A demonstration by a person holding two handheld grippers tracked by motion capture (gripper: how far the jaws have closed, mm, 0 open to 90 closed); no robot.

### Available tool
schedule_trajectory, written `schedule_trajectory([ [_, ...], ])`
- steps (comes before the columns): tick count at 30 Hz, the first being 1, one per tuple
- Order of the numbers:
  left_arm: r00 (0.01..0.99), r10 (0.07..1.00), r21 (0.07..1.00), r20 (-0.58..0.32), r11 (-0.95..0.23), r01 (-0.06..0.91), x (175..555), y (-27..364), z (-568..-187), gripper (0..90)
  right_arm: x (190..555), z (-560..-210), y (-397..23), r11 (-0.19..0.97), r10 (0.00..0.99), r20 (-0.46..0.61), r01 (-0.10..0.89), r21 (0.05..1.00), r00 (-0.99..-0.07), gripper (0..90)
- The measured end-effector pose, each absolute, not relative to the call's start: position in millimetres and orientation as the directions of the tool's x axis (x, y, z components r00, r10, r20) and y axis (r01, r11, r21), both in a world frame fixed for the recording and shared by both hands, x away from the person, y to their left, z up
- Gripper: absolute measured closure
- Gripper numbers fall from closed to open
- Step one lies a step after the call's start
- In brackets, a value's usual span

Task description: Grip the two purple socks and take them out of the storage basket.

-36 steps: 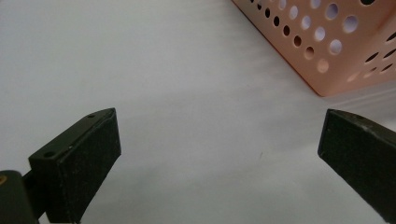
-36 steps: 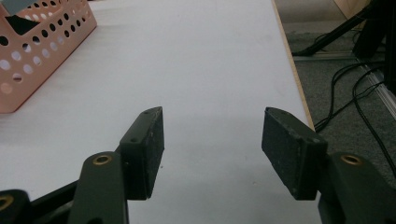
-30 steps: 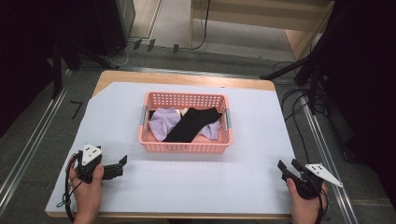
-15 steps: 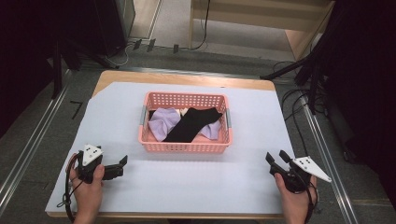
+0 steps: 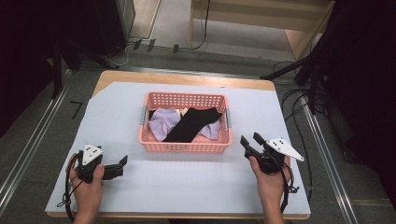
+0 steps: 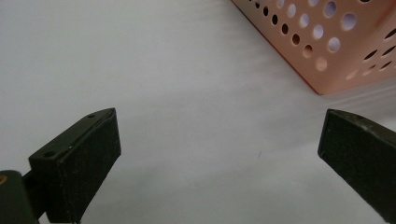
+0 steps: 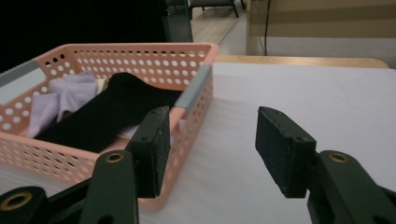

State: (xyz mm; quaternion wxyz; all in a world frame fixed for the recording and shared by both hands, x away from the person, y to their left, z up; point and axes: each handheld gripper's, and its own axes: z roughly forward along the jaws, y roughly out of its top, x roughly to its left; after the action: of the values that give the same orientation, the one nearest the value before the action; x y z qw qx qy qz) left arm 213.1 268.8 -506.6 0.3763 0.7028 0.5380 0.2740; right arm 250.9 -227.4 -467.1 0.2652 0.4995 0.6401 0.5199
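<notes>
A white sheet (image 5: 187,186) covers the wooden tabletop (image 5: 187,78); grey floor (image 5: 28,135) and cables (image 5: 299,100) surround it. The pink basket (image 5: 187,147) of socks (image 5: 191,123) sits between and beyond both grippers' fingers. Left gripper (image 5: 122,162) and right gripper (image 5: 251,140) each have fingers spread, empty.

Pink basket (image 7: 196,88) with lilac cloths (image 7: 70,93) and black sock (image 7: 112,112): just left of right jaws. White worktop (image 6: 187,93) beneath left jaws.

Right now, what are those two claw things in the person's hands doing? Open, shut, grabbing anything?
Left gripper: open, holding nothing, over the white sheet.
Right gripper: open, holding nothing, beside the pink basket.
</notes>
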Motion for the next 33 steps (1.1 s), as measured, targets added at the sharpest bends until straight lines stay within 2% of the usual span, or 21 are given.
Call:
schedule_trajectory([
  [11, 0.272, 0.962, 0.823, -0.020, -0.138, 0.551, 213.4, 268.6, -506.7, 0.1, 276.9, -453.0, -187.2, 0.008, 0.896, 0.164, 0.384, 0.923, -0.413, 48.3],
  [15, 0.272, 0.962, 0.823, -0.020, -0.139, 0.551, 213.4, 268.6, -506.7, 0.1, 288.5, -450.4, -174.9, 0.018, 0.892, 0.166, 0.400, 0.916, -0.421, 52.5],
  [18, 0.275, 0.961, 0.821, -0.020, -0.141, 0.553, 213.5, 268.9, -506.6, 0.1, 296.0, -449.7, -165.7, 0.016, 0.886, 0.187, 0.431, 0.902, -0.424, 55.4],
  [28, 0.271, 0.962, 0.818, -0.020, -0.141, 0.558, 214.3, 268.9, -506.8, 0.1, 327.5, -447.3, -136.2, 0.124, 0.890, 0.156, 0.557, 0.821, -0.428, 69.6],
  [33, 0.273, 0.962, 0.817, -0.022, -0.140, 0.559, 214.6, 269.3, -506.9, 0.1, 343.6, -455.0, -120.1, 0.201, 0.908, 0.098, 0.629, 0.751, -0.407, 72.3],
])
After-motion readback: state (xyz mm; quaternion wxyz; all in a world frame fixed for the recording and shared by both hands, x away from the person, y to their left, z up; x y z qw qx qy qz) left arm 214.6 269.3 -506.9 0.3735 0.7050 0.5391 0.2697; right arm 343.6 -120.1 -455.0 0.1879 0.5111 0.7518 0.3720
